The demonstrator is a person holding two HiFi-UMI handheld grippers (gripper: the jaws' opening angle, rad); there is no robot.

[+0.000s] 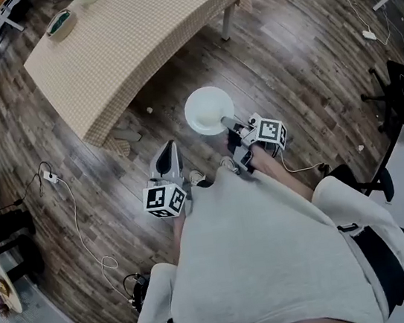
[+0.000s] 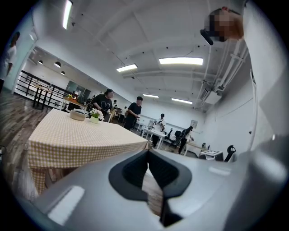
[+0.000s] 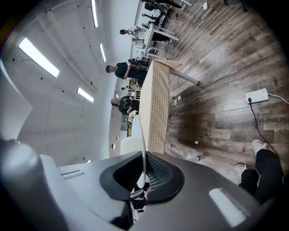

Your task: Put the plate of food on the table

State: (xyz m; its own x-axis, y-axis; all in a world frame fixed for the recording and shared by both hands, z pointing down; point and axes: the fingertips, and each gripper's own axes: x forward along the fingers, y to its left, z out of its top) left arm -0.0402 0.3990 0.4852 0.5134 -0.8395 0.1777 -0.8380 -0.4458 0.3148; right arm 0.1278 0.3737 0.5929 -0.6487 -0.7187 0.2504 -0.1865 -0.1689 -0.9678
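The table (image 1: 163, 5) is covered by a checked woven cloth (image 1: 98, 120), matt and soft-looking. The leg (image 1: 226, 21) under the table is pale, smooth metal. Around the table the floor (image 1: 298, 52) is dark wood plank with a low sheen. Off the table's near edge, the plate (image 1: 208, 109) is white, smooth and glossy. The right gripper (image 3: 143, 176) has a matt grey plastic shell and its black pads (image 3: 158, 178) have a mesh texture.
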